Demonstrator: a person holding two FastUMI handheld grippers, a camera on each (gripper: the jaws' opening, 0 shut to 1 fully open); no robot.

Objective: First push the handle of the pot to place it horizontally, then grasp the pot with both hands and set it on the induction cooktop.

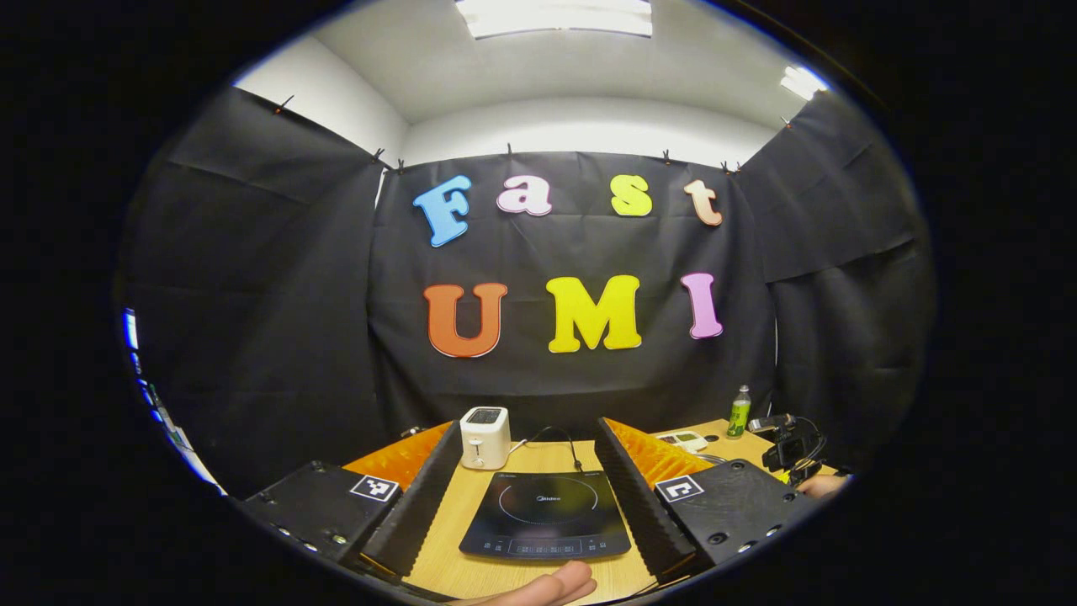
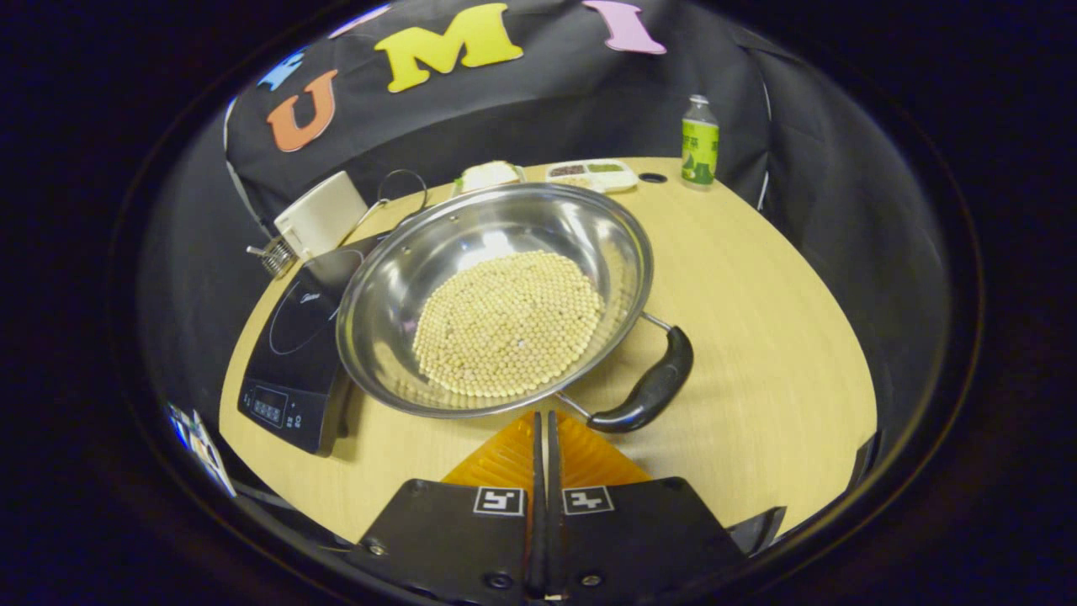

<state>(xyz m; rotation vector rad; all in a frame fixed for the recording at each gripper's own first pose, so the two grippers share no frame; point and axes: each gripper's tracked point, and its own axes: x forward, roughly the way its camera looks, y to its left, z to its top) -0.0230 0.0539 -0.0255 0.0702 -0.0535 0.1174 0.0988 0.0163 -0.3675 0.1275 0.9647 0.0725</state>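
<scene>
The right hand-held gripper (image 2: 543, 421) has its fingers pressed together, pinching nothing, just at 6 o'clock of the pot (image 2: 496, 295); the pot, full of beans (image 2: 509, 324), stands on the desk (image 2: 757, 337), its handle (image 2: 652, 387) toward 4 o'clock, overlapping the induction cooktop (image 2: 294, 353); the left hand-held gripper (image 1: 530, 446) is spread wide above the cooktop.

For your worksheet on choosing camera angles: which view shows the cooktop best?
The left gripper view: the whole cooktop lies flat between the open fingers. In the right gripper view the pot hides part of it.
</scene>
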